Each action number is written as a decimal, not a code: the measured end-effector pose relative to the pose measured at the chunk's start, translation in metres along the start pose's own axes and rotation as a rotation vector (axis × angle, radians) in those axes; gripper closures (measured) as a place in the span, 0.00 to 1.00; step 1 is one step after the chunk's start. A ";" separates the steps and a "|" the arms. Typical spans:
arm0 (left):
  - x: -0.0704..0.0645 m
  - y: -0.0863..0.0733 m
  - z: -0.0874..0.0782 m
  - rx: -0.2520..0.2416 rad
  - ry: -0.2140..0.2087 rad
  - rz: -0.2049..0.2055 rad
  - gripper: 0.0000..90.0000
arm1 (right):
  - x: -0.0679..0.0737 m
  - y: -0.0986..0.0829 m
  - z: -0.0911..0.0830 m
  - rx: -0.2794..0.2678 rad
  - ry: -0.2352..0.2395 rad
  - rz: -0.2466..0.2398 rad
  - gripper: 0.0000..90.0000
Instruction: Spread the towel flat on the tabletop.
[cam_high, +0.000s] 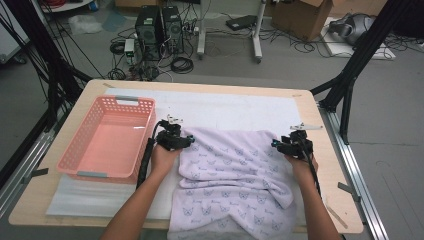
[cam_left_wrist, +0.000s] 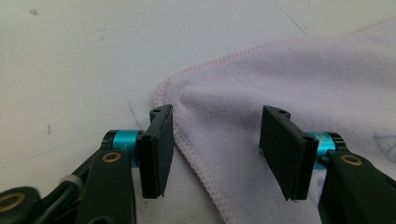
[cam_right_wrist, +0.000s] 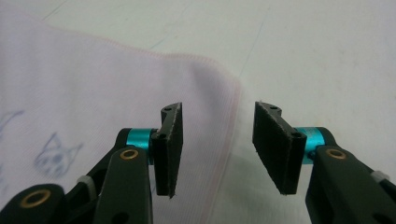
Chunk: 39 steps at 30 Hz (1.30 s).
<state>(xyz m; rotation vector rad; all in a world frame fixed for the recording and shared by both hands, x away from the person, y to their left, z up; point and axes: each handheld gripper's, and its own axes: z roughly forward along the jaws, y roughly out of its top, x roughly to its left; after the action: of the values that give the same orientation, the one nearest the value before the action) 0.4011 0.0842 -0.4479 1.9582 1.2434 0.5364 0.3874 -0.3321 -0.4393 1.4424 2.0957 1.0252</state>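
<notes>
1. The left gripper (cam_high: 184, 141) sat at the far left corner of the lavender towel (cam_high: 235, 175); the right gripper (cam_high: 281, 144) sat at the far right corner. Each hand was the nearer one for its own corner.
2. In the left gripper view the jaws stood wide apart, nothing clamped. The towel's corner (cam_left_wrist: 163, 91) lay between and just ahead of them, and the stitched hem ran down beside the left jaw.
3. In the right gripper view the jaws were likewise wide and empty. The towel's edge (cam_right_wrist: 231, 126) passed through the gap, with the left jaw over cloth and the right jaw over bare mat.
4. The towel, printed with small cat faces, lay rumpled on the white mat (cam_high: 240, 107). Its far edge ran left to right between the two grippers, and its near part hung over the table's (cam_high: 320, 150) front edge.
5. The pink basket (cam_high: 107, 137) stood just left of the left gripper, apart from the towel. It looked empty.
6. Judgement: the next move needs both jaws to close on the corners. Nothing blocked either one, though the basket wall was close to the left hand.
</notes>
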 end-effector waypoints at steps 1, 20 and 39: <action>-0.001 0.000 0.000 -0.004 -0.005 0.003 0.59 | 0.000 0.003 0.004 0.002 -0.013 -0.004 0.58; 0.029 0.047 0.017 -0.150 0.063 -0.076 0.95 | -0.019 0.041 0.035 -0.106 -0.095 -0.026 0.96; 0.021 0.045 0.023 -0.061 -0.036 -0.045 0.48 | -0.028 0.065 0.026 -0.128 -0.113 0.043 0.63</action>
<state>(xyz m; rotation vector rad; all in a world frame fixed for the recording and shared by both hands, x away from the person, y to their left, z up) 0.4517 0.0832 -0.4288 1.8764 1.2318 0.5088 0.4564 -0.3361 -0.4092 1.4528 1.8919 1.0486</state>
